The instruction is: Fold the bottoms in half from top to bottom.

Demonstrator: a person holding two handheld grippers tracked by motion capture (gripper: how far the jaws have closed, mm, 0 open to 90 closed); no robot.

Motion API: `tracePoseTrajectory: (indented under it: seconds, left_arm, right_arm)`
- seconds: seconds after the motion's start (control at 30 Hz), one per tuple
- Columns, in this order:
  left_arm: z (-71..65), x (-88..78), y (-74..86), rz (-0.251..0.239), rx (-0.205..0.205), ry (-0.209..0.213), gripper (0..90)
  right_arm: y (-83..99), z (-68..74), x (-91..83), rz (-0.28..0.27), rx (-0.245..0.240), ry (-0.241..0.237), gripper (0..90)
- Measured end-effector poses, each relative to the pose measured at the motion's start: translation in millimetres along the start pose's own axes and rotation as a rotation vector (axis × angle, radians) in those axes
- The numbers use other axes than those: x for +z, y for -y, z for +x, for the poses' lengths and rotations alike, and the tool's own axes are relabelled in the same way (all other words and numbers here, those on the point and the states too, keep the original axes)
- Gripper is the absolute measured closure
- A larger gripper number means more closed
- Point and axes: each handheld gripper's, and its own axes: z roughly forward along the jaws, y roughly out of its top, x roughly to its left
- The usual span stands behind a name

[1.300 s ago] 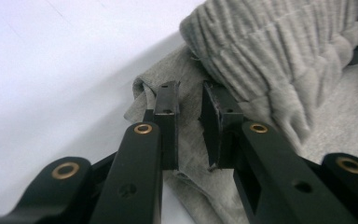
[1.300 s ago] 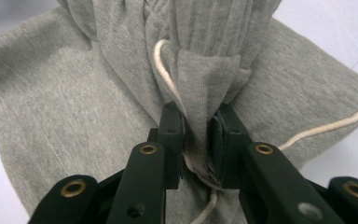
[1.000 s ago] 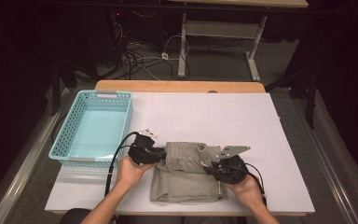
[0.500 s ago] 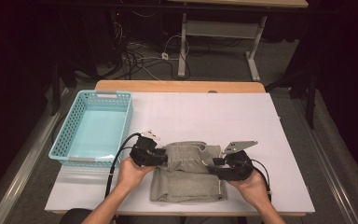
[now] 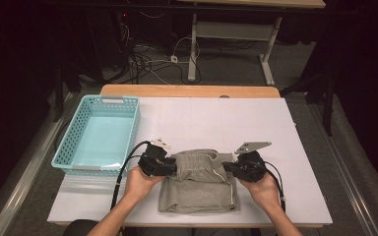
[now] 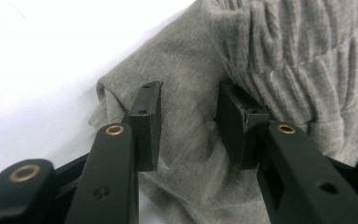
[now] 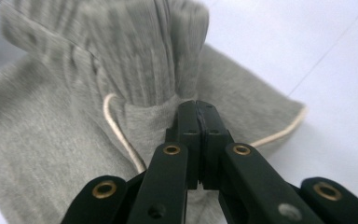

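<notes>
Grey shorts [image 5: 197,189] folded at the desk's [image 5: 236,118] near edge.
Ribbed waistband and cream drawstring show; the right hand-held gripper [image 7: 196,109] has just closed, pinching the cloth; the left hand-held gripper [image 6: 189,116] stands open over it.

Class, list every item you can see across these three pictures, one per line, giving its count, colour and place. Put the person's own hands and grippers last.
folded garment: one, grey with a ribbed waistband and a pale drawstring, near edge of the table, between the grippers
basket: one, light blue, on the left part of the table
table: one, white top with a wooden far edge
cables: several, dark and white, on the floor beyond the table
second table's frame: one, pale, behind the white table
hands: two, entering from the bottom of the high view
left gripper: one, black, jaws apart over the garment's edge
right gripper: one, black, jaws just closed, pinching the fabric below the waistband
</notes>
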Motion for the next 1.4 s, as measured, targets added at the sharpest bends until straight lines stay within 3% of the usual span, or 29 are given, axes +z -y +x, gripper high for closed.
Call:
tracePoseTrajectory:
  seconds: [0.1, 0.3, 0.53, 0.7, 1.0, 1.07, 1.17, 1.27, 1.4]
  left_arm:
    - [-1.4, 1.7, 3.7, 0.007, 0.005, -0.005, 59.2]
    - [-6.4, 5.1, 10.6, 0.033, 0.035, -0.013, 57.6]
    - [-7.9, 6.5, 19.8, 0.028, 0.028, -0.001, 54.8]
    - [-10.4, 5.8, 22.5, 0.034, 0.046, -0.01, 52.1]
    - [-9.5, -3.5, 20.8, -0.002, 0.016, -0.013, 47.7]
    - [-18.7, -8.6, 18.4, -0.018, 0.056, -0.044, 45.8]
    - [-31.9, -11.3, 17.3, -0.03, 0.097, -0.036, 44.4]
    - [-37.6, -8.2, 20.5, 0.002, 0.126, -0.046, 42.4]
    - [-37.9, -2.9, 30.7, 0.043, 0.131, -0.08, 40.9]
  right_arm:
    - [4.2, 4.1, 5.7, 0.025, -0.009, -0.006, 90.0]
    - [12.2, 9.8, 3.8, 0.026, -0.029, -0.024, 89.9]
    - [21.3, 14.4, 0.5, 0.027, -0.027, -0.045, 88.0]
    - [27.2, 16.8, -1.0, 0.028, -0.031, -0.045, 87.0]
    - [27.0, 16.1, -9.7, -0.011, -0.01, -0.038, 80.3]
    - [23.3, 17.1, -12.7, -0.026, -0.021, -0.027, 78.5]
    - [18.3, 22.0, -15.2, -0.046, -0.041, -0.024, 76.1]
    - [17.1, 28.0, -14.5, -0.048, -0.047, -0.037, 73.3]
    - [22.0, 35.8, -8.1, -0.019, -0.063, -0.048, 69.7]
